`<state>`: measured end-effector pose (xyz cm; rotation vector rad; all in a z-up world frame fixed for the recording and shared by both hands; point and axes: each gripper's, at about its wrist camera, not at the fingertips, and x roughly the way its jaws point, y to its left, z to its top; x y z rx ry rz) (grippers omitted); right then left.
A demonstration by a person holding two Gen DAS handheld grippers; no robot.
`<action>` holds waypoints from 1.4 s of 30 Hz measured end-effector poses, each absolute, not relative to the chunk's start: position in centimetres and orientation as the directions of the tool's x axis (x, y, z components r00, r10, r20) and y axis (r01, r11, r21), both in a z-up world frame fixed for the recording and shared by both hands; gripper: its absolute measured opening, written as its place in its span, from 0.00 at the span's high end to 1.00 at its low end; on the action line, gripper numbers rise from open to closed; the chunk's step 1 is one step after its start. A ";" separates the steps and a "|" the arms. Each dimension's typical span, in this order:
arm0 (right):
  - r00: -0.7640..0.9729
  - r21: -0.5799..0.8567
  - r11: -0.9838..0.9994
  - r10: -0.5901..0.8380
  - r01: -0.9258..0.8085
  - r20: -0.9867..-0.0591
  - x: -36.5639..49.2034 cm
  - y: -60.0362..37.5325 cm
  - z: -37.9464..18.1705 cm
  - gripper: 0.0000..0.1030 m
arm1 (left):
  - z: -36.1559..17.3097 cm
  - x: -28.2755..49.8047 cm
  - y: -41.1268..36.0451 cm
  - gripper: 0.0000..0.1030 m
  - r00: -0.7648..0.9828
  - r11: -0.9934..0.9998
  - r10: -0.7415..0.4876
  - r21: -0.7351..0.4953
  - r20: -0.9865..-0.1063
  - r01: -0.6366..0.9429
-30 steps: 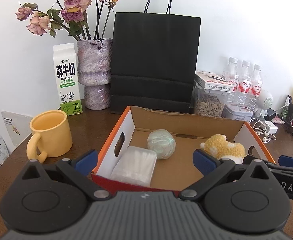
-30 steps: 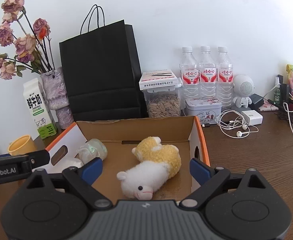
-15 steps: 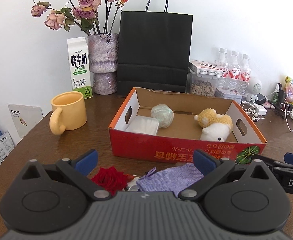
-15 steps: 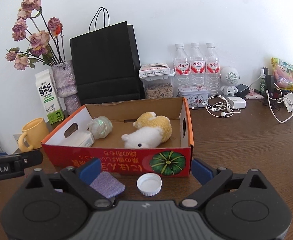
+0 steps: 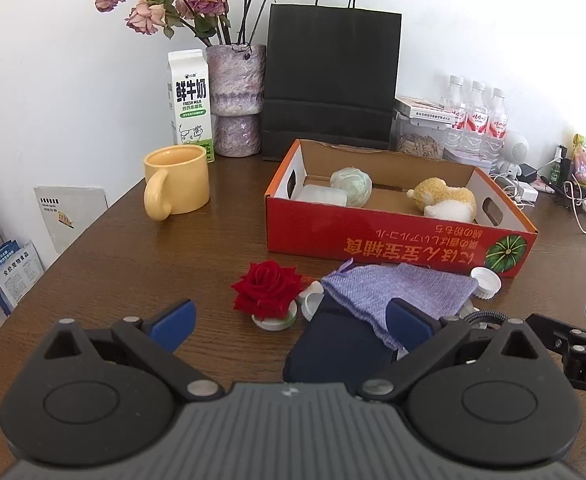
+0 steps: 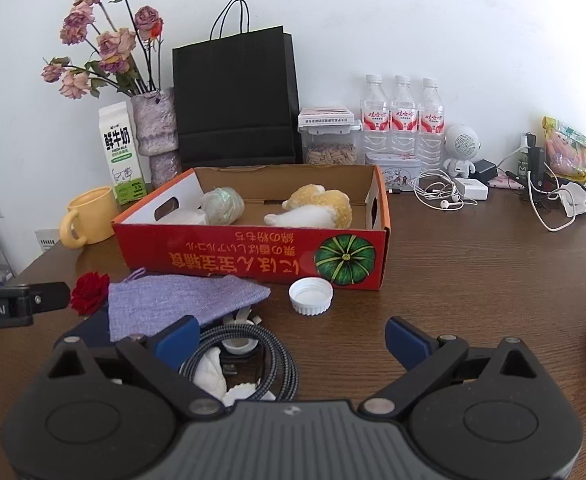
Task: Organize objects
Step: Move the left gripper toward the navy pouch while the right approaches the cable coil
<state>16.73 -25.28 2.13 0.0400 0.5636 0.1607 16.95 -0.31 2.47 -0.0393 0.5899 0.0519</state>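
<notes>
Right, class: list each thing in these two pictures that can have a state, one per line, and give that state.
Cardboard box: open-topped, holding three items.
Plush toy: lying on its side in the box.
Yellow mug: upright.
Milk carton: upright, closed.
Water bottles: upright, capped.
White cap: loose on the table, open side up.
Purple pouch: lying flat.
Left gripper: open, empty.
Right gripper: open, empty.

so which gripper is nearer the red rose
Left. The rose sits just ahead between the left gripper fingers; the right gripper is off to the rose's right, past the purple pouch.
</notes>
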 end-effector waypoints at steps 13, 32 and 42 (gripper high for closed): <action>0.790 0.038 0.979 0.185 -0.202 -0.584 16.4 -22.6 0.4 0.03 | 0.8 15.9 0.3 0.00 0.804 0.999 0.016 -0.025 -0.594 -0.037; 0.752 0.013 0.968 0.202 -0.249 -0.628 17.9 -21.3 -0.8 0.02 | -0.8 17.7 -0.4 0.00 0.775 0.999 -0.047 -0.043 -0.631 0.026; 0.724 0.014 0.965 0.208 -0.264 -0.658 19.3 -20.5 -2.1 0.00 | -1.7 19.3 -0.5 0.00 0.752 0.997 -0.076 -0.059 -0.655 0.050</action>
